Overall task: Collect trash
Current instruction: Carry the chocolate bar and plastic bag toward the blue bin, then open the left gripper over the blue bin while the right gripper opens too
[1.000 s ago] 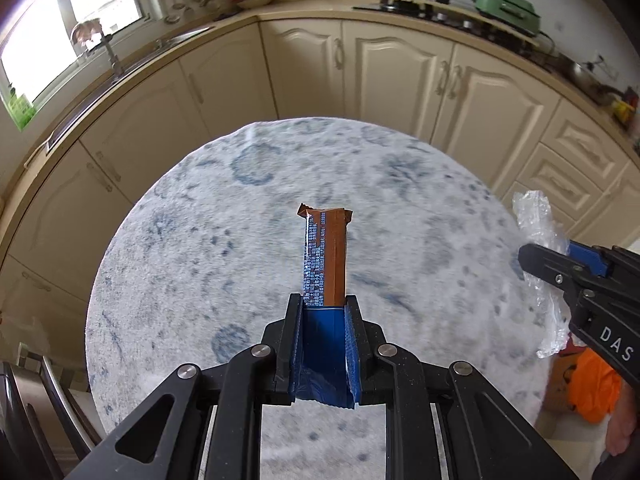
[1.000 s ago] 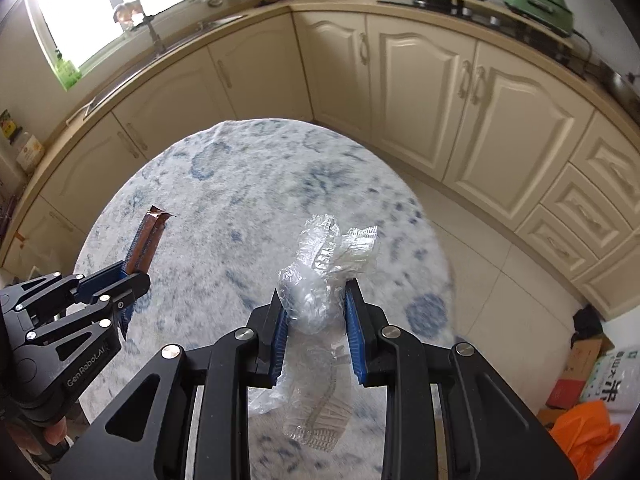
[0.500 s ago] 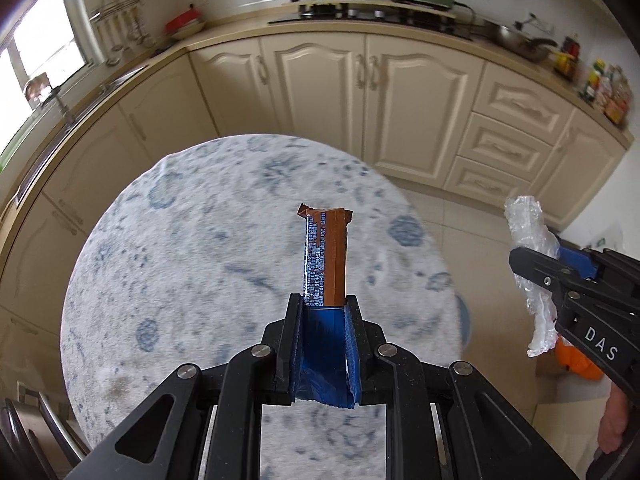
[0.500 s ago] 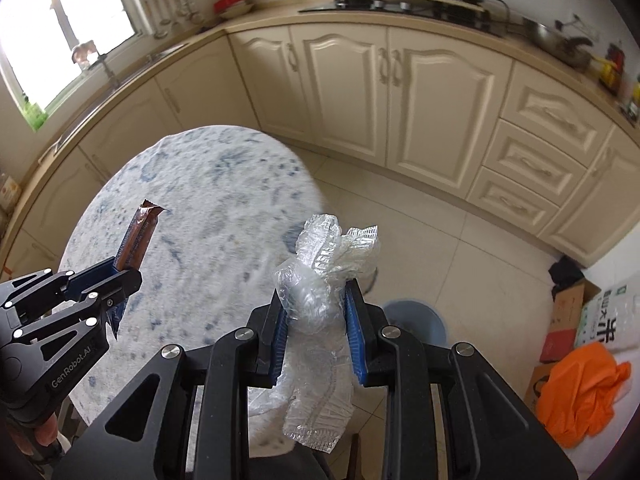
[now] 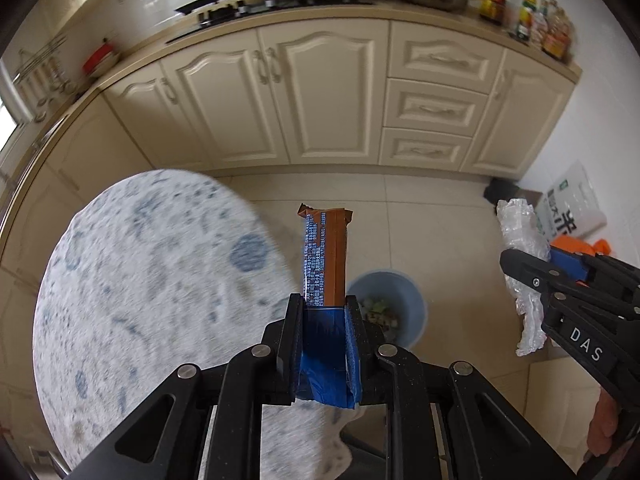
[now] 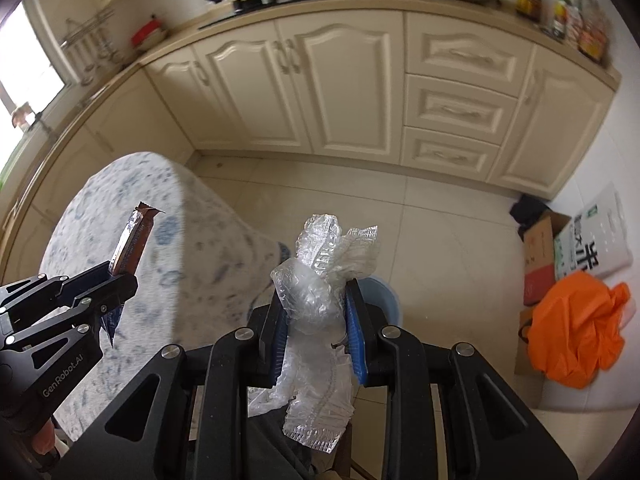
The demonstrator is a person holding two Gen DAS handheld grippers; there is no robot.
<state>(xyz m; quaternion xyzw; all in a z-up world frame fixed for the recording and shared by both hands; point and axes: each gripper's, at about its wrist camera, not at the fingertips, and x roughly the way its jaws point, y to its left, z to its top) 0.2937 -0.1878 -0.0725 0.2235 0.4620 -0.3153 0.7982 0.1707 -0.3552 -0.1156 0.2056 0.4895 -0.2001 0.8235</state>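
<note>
Currently the step in hand is the carry: both pieces of trash are gripped and held over the floor on the way to the bin.

At the left stands the round table [image 5: 132,280] with its blue-patterned cloth; its edge curves close beside the carrying path. The left gripper [image 5: 323,304] is clamped on a brown candy wrapper [image 5: 326,256], which stands upright out of the jaws. Just beyond it, low on the tiled floor [image 5: 420,220], sits the blue bin [image 5: 404,292], open-topped and already holding scraps. To the right, the right gripper [image 6: 316,308] is clamped on a crumpled clear plastic wrapper [image 6: 324,264], whose loose tail hangs below the jaws.

The next move likely calls for bringing each gripper above the bin mouth, then parting the jaws. The plastic is light and may cling to a pad or drift past the rim.

Open floor lies between bin and cabinets [image 5: 320,92]. Boxes and an orange bag [image 6: 576,320] crowd the far right.
</note>
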